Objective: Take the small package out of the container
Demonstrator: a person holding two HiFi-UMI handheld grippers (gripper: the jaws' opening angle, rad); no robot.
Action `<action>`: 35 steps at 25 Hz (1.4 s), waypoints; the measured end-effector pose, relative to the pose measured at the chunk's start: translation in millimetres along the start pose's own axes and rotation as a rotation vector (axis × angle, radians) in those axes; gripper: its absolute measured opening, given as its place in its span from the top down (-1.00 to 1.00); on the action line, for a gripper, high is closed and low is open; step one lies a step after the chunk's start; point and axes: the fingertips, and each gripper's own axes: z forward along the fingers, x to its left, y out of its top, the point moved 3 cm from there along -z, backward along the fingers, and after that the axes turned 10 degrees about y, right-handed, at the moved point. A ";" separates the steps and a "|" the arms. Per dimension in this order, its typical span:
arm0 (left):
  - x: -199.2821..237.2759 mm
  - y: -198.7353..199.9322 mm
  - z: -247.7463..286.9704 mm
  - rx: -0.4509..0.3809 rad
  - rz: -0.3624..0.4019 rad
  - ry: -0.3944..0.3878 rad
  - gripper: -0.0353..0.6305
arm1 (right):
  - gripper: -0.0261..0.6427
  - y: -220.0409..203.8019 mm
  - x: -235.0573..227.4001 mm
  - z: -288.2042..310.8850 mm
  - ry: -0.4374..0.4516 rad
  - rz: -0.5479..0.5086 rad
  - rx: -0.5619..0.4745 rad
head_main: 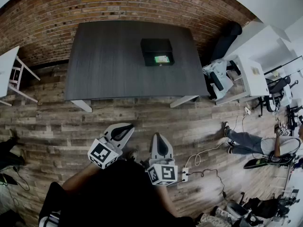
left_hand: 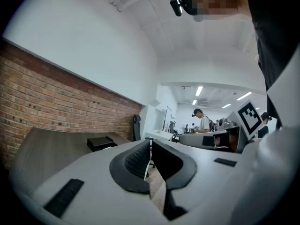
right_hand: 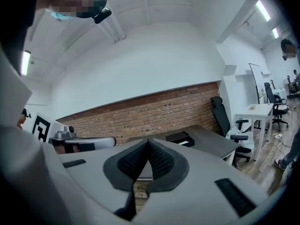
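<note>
A black open container [head_main: 157, 51] sits on the dark table [head_main: 109, 65], toward its far right part, with a small green package [head_main: 162, 59] lying inside near the front wall. In the gripper views the container [left_hand: 101, 142] [right_hand: 180, 138] is small and far off. My left gripper [head_main: 127, 128] and right gripper [head_main: 160, 142] hover over the wooden floor, well short of the table's near edge, side by side. Both are shut with nothing between the jaws; the pads meet in the left gripper view [left_hand: 150, 146] and the right gripper view [right_hand: 148, 146].
A brick wall [head_main: 118, 4] runs behind the table. A black office chair [head_main: 226, 38] and white desks [head_main: 251, 74] stand to the right. A person [head_main: 255, 143] sits on the floor at the right among cables [head_main: 203, 160]. A white chair [head_main: 14, 74] stands at the left.
</note>
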 end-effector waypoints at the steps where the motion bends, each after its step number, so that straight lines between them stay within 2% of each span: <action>1: 1.1 -0.4 0.3 -0.002 0.001 -0.002 0.78 | 0.85 -0.7 0.7 1.5 0.001 0.001 0.000; 16: 18.0 -1.7 -10.3 -0.009 0.015 -0.002 0.78 | 0.85 -1.5 19.0 13.0 0.019 0.014 -0.025; 26: 58.7 2.3 -26.5 -0.014 0.007 -0.008 0.78 | 0.85 -3.4 48.3 43.4 0.004 0.003 -0.018; 35: 96.4 -1.3 -42.7 -0.020 0.035 -0.038 0.78 | 0.85 -13.5 76.4 74.9 -0.035 0.000 -0.031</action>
